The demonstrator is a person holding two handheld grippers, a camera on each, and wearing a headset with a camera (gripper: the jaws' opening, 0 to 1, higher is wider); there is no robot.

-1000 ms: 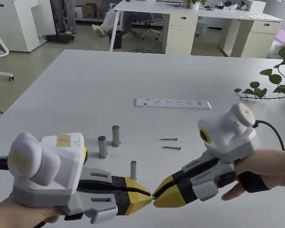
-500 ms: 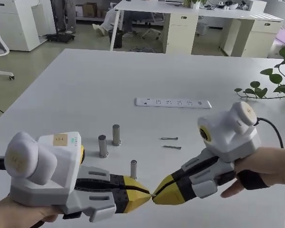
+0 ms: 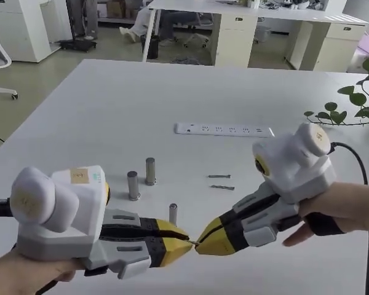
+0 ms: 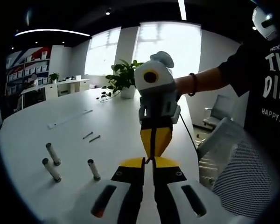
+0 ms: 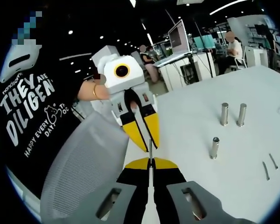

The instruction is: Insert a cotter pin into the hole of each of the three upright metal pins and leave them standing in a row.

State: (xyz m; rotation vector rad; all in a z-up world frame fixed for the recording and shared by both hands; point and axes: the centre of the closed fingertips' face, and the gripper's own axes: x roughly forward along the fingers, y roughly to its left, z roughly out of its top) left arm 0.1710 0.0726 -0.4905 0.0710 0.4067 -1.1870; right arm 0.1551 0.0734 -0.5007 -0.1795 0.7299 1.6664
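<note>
Item: white desk in an open-plan room, with office desks beyond.
- Power strip lay mid-desk; plant stood at the right edge.
- Three metal pins stood upright, close together.
- Two loose cotter pins lay just beside them.
- Right gripper was clamped on a cotter pin above the near desk, tip-to-tip with the left gripper.
- The left's jaws nearly met at the pin's end; whether they gripped it could not be told.

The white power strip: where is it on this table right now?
In the head view the power strip lies flat mid-table, just beyond the two loose cotter pins and left of the plant.
</note>
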